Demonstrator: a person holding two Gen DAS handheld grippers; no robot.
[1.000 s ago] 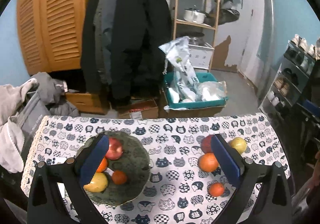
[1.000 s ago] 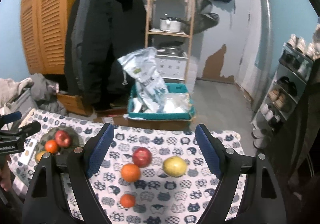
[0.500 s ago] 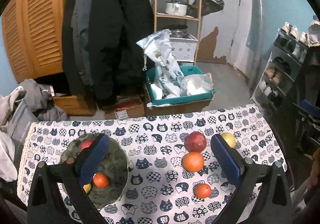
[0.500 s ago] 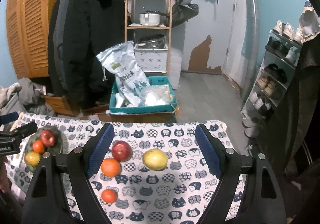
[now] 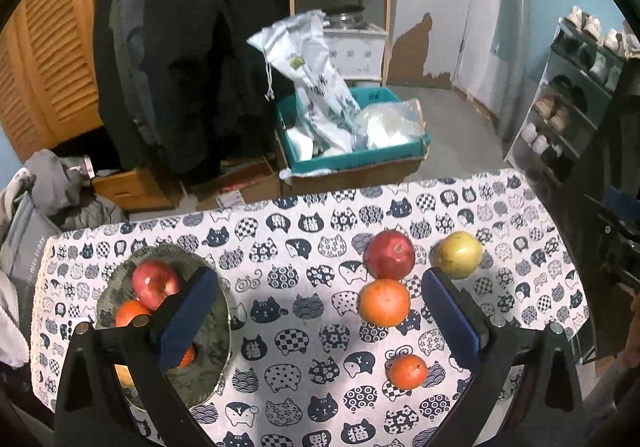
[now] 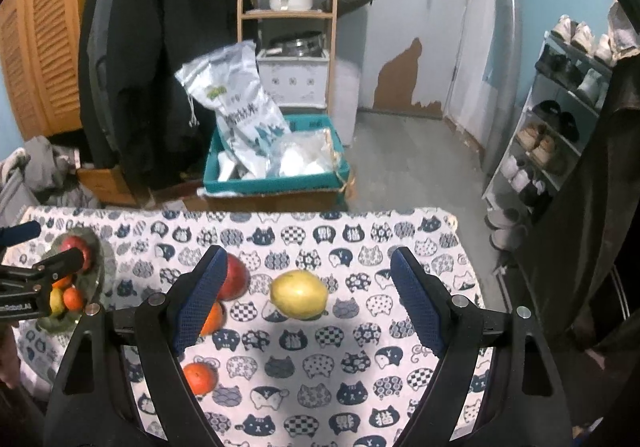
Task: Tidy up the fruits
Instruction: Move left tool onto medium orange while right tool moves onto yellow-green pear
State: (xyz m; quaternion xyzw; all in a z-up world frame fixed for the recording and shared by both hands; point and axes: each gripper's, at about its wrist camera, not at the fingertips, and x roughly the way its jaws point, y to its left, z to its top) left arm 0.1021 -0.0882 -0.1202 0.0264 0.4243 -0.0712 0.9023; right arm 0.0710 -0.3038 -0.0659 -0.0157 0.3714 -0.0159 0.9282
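Observation:
On the cat-print tablecloth (image 5: 304, 231) lie a red apple (image 5: 389, 254), a yellow-green fruit (image 5: 457, 254), a large orange (image 5: 384, 302) and a small orange (image 5: 407, 370). A grey-green plate (image 5: 216, 331) at the left holds a red apple (image 5: 155, 282), oranges and a yellow fruit. My left gripper (image 5: 320, 321) is open and empty, above the cloth between the plate and the loose fruit. My right gripper (image 6: 310, 301) is open, its jaws either side of the yellow-green fruit (image 6: 299, 299) without touching it. The red apple (image 6: 237, 278) and an orange (image 6: 200, 378) lie by its left finger.
Past the table's far edge stand a teal box (image 5: 352, 151) with bags, a wooden shelf unit (image 6: 288, 15), hanging dark coats (image 5: 188, 47) and louvred doors. A shoe rack (image 6: 560, 119) is at the right. Clothes pile up at the left. The left gripper's arm (image 6: 36, 275) crosses over the plate (image 6: 98, 271).
Both grippers have come lower and nearer the table. The left view has swung right, from over the plate toward the loose fruit. The yellow-green fruit now sits between the right jaws.

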